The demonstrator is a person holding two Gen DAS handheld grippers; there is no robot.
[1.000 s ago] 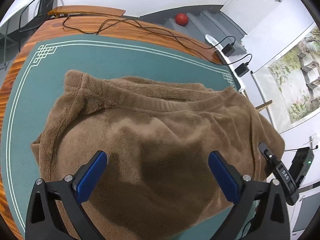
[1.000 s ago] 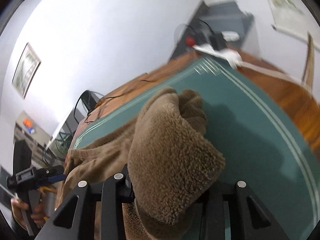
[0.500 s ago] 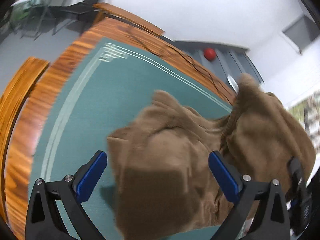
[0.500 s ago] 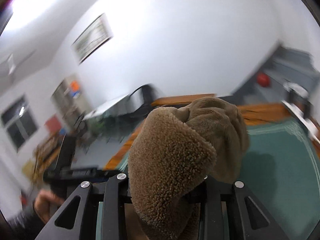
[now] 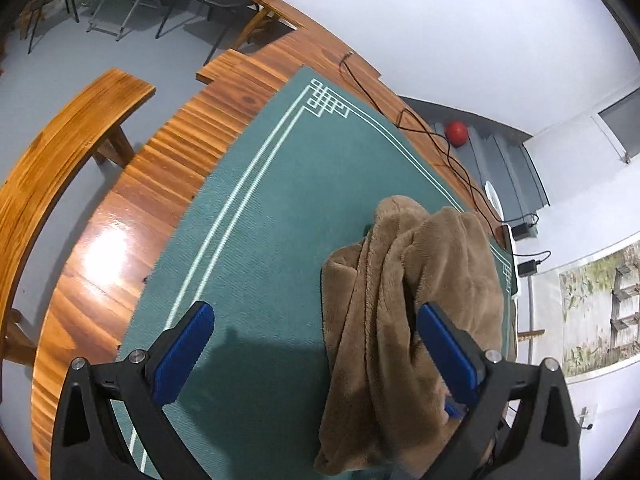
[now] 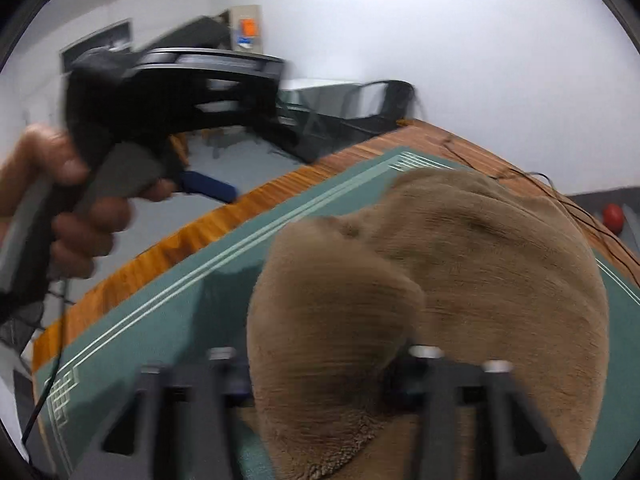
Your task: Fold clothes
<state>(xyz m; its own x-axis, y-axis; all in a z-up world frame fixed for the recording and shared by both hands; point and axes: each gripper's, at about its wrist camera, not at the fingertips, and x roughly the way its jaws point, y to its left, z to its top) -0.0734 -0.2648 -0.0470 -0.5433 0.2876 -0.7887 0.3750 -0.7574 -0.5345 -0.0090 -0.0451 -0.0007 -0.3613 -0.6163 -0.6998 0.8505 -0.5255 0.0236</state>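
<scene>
Because the brown fleece garment [image 5: 412,312] is thick, soft and limp, it will slump and bunch; judged best taken at a hem or cuff edge. It lies heaped on the green mat [image 5: 280,200], toward the mat's far corner. Left gripper [image 5: 316,344] spread wide, empty. Right gripper [image 6: 324,372] jaws have just been opening, fleece between them, apparently released. Earlier the garment lay spread flat; now gathered.
</scene>
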